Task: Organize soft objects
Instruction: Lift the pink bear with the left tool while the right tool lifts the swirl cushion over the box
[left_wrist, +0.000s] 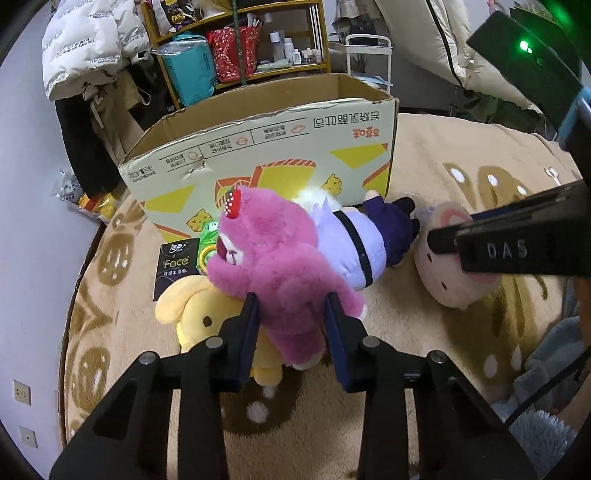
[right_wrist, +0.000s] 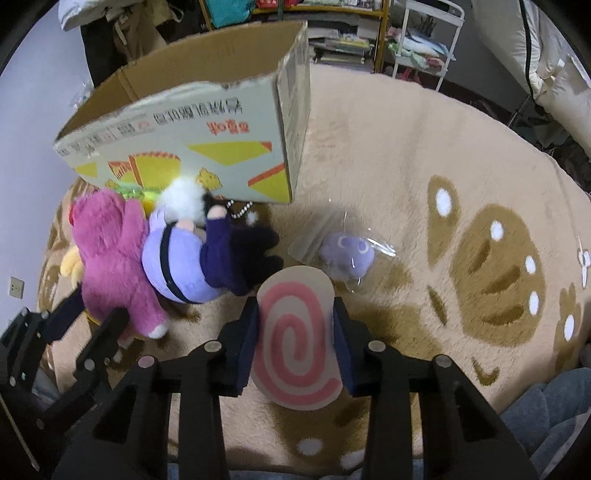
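On the tan patterned rug, beside a black tissue pack (left_wrist: 174, 266) reading "Face", your left hand-held gripper (left_wrist: 291, 306) pinches the fuzzy pink plush bear (left_wrist: 273, 266); your right hand-held gripper (right_wrist: 295, 314), marked "DAS", points steeply down, clamping the pink-swirl snail plush (right_wrist: 295, 347).

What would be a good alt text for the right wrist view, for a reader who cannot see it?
The right tongs are closed on a beige plush with a pink spiral, above a tan rug. To the left lie a pink plush bear and a purple-clothed doll, before an open cardboard box; a small bagged purple plush lies beyond.
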